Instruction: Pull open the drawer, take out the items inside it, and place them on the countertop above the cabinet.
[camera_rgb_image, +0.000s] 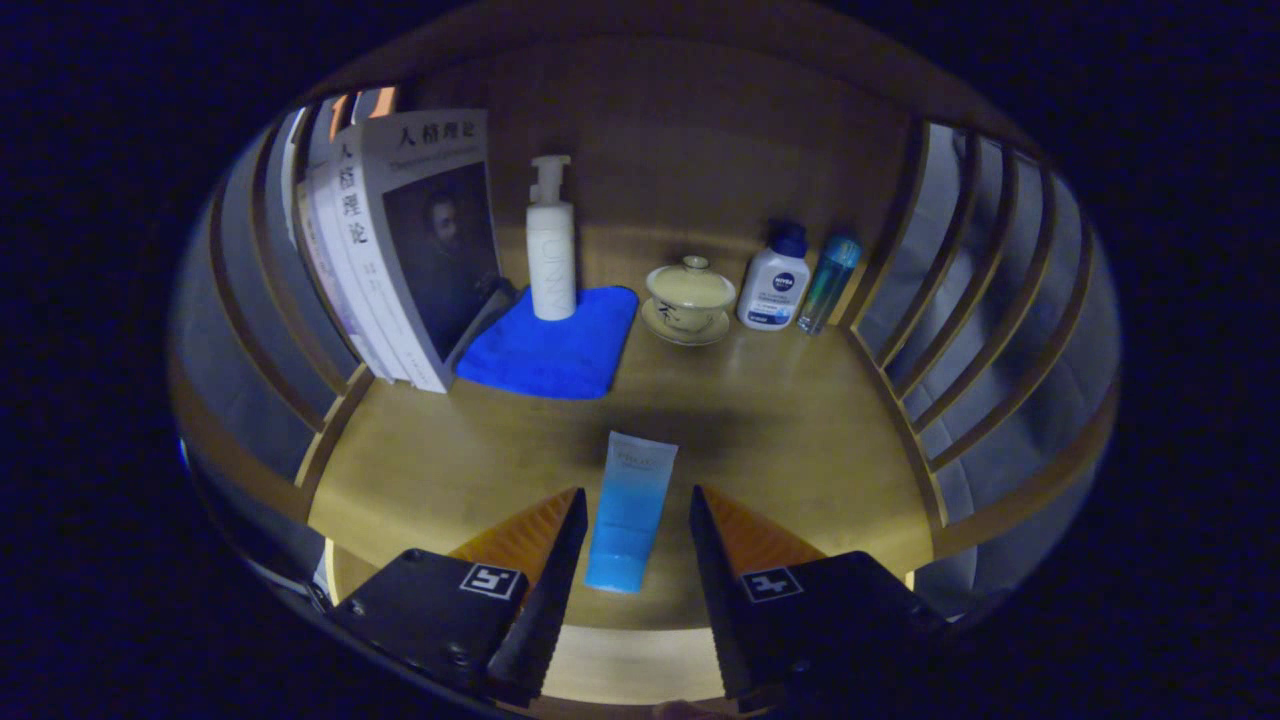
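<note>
Tube (630, 510) — pale top fading to blue — flat on countertop (800, 430), between gripper's (636, 510) spread, untouching fingers.

The book (425, 235) standing left of the blue cloth (553, 345) has the big Chinese words 人格理论 on its front and again down its spine. The small white bottle (773, 285), right of the cloth past the lidded cup (689, 300), says NIVEA on a dark round sign. The other labels are too small to read.
</note>
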